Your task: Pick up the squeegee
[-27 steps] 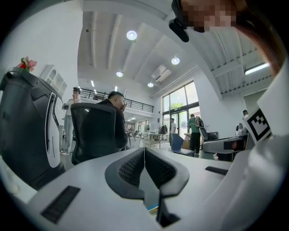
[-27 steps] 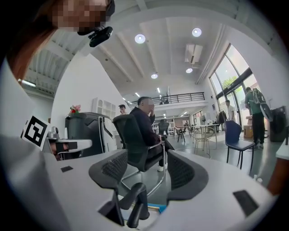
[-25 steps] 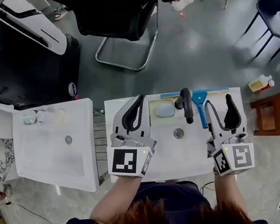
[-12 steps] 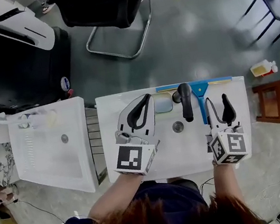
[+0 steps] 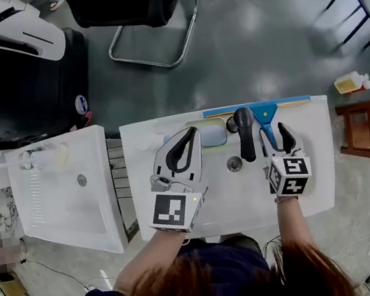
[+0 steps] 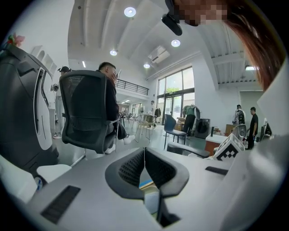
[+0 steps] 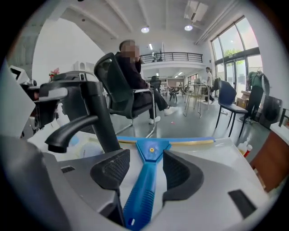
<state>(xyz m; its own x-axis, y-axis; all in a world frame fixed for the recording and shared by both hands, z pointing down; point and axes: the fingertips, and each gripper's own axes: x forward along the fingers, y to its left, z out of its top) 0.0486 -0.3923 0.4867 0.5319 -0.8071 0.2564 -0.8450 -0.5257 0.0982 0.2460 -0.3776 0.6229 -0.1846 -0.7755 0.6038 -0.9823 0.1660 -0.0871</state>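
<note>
- Squeegee (image 7: 145, 185) lies flat on the back ledge of the sink (image 5: 316, 170), just right of the faucet (image 5: 244, 134). Its blade runs along the far edge and its blue handle points back at me, which makes the handle the easy part to take.
- My right gripper (image 7: 144, 162) straddles that handle. The jaws are closing, one pad on either side of the ribbed grip, and both pads look to be clear of it, so I judge nothing is held yet.
- I have lined the right gripper up along the handle and tipped its nose down toward the ledge. That way the pads should meet the handle's flat sides rather than the blade or the faucet beside it.
- My left gripper (image 6: 144, 153) has its jaws together at the tips with nothing in them. It hangs over the basin left of the faucet, pointing nearly level toward the far rim, well clear of the squeegee, and seems parked out of the way.
</note>
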